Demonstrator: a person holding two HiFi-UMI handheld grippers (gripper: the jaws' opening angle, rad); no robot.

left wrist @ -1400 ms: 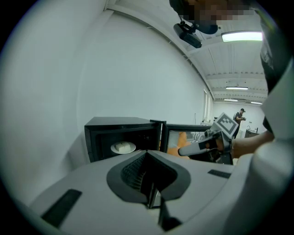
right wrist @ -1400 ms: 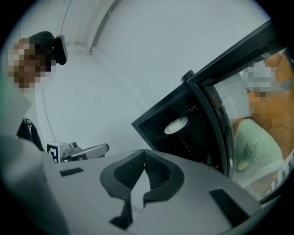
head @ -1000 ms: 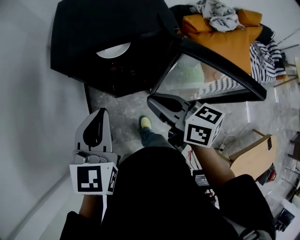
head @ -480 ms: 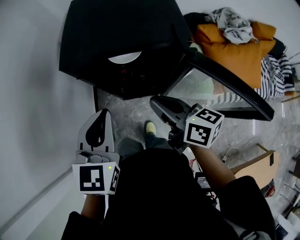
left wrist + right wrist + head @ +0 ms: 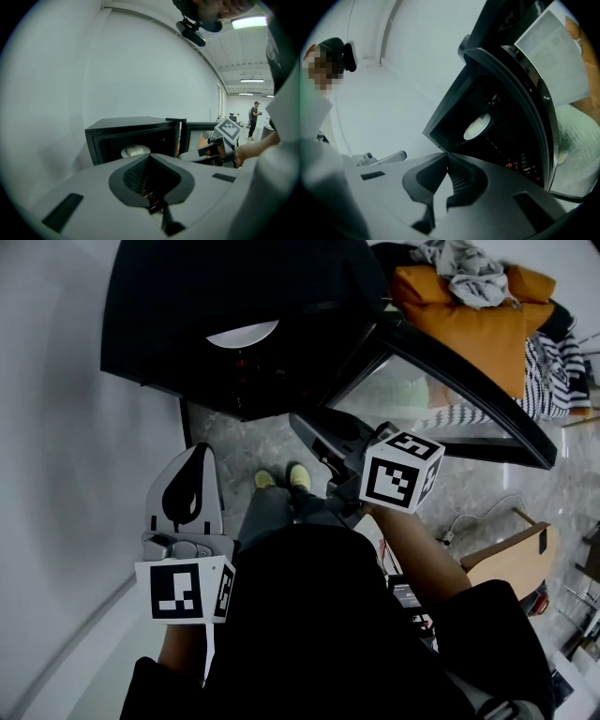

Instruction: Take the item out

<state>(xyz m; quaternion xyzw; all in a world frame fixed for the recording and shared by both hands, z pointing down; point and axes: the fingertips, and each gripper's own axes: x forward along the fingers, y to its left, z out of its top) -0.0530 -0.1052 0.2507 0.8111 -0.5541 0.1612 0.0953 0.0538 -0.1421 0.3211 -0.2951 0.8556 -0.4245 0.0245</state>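
One black oven (image 5: 234, 287), one white plate (image 5: 242, 334), two yellow shoes (image 5: 299, 475), one left gripper (image 5: 202, 450), one right gripper (image 5: 300, 425)

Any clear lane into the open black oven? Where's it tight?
Clear lane: the open front of the oven, between its left wall and the swung-out glass door; only a white plate shows inside. Bare grey floor lies between oven and the person's shoes. Tight on the right: door, orange chair piled with clothes, wooden box.
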